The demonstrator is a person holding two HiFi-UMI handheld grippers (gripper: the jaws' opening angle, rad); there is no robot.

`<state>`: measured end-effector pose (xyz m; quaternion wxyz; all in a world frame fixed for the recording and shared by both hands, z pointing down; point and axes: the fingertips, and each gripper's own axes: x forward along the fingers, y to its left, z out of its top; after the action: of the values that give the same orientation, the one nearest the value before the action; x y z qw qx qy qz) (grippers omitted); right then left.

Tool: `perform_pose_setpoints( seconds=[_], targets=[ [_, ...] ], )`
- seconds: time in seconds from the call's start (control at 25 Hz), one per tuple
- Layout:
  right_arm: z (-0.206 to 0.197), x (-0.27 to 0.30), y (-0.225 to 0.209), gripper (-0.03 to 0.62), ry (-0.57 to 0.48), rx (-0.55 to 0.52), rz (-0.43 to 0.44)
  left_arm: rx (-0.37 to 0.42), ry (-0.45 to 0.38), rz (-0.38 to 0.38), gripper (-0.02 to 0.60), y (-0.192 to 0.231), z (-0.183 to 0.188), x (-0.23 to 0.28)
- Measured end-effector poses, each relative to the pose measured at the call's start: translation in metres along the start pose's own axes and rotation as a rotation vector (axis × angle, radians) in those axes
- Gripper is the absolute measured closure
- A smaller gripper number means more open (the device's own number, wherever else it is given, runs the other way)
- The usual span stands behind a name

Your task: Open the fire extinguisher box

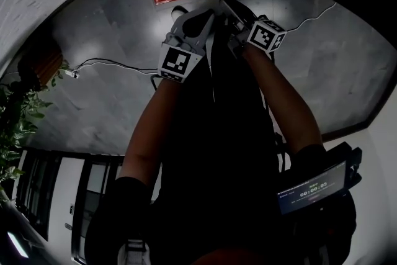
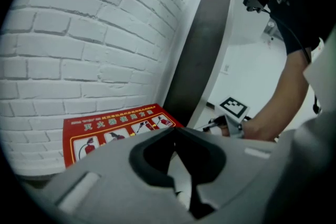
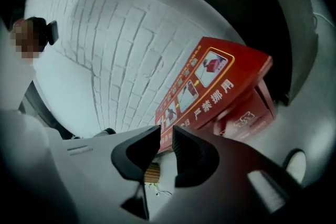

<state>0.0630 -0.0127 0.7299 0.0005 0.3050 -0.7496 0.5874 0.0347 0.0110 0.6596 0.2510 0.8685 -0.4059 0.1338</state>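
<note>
While the right gripper [image 3: 167, 132] gapes narrowly, empty, the left gripper [image 2: 174, 130] seems closed on nothing.

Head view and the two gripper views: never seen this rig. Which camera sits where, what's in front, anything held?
There is no robot here. A person holds a two-jaw gripper in each hand. The head view comes from a camera on the person's head, looking steeply down over both arms. The cubes with square markers are parts of the grippers. The other two pictures come from cameras that ride on the grippers and look along their jaws.

Ahead, on the grey floor, a red box stands against a white brick wall. Its top carries a pictogram sign, and it looks closed.

The left gripper has its jaws together. The right gripper has them slightly apart. Neither holds anything.
</note>
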Motion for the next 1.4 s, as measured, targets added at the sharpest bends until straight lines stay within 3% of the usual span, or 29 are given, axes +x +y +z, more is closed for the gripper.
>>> perform_pose_setpoints(
  seconds=[0.4, 0.8, 1.0, 1.16, 1.4],
  targets=[
    [-0.008, 0.010, -0.053, 0.450, -0.070, 0.238, -0.039, -0.032, 0.035, 0.007, 0.577, 0.001, -0.026, 0.018],
    [0.002, 0.014, -0.072, 0.437, -0.119, 0.288, -0.033, -0.057, 0.032, 0.002, 0.577, -0.006, -0.029, 0.015],
    [0.001, 0.007, -0.091, 0.465, -0.144, 0.390, -0.144, -0.059, 0.031, 0.001, 0.577, -0.004, -0.027, 0.012],
    [0.007, 0.009, -0.080, 0.469, -0.157, 0.350, -0.102, -0.056, 0.031, 0.002, 0.577, -0.004, -0.025, 0.003],
    [0.012, 0.003, -0.067, 0.493, -0.212, 0.400, -0.036, -0.041, 0.028, 0.007, 0.577, 0.000, -0.030, 0.006]
  ],
)
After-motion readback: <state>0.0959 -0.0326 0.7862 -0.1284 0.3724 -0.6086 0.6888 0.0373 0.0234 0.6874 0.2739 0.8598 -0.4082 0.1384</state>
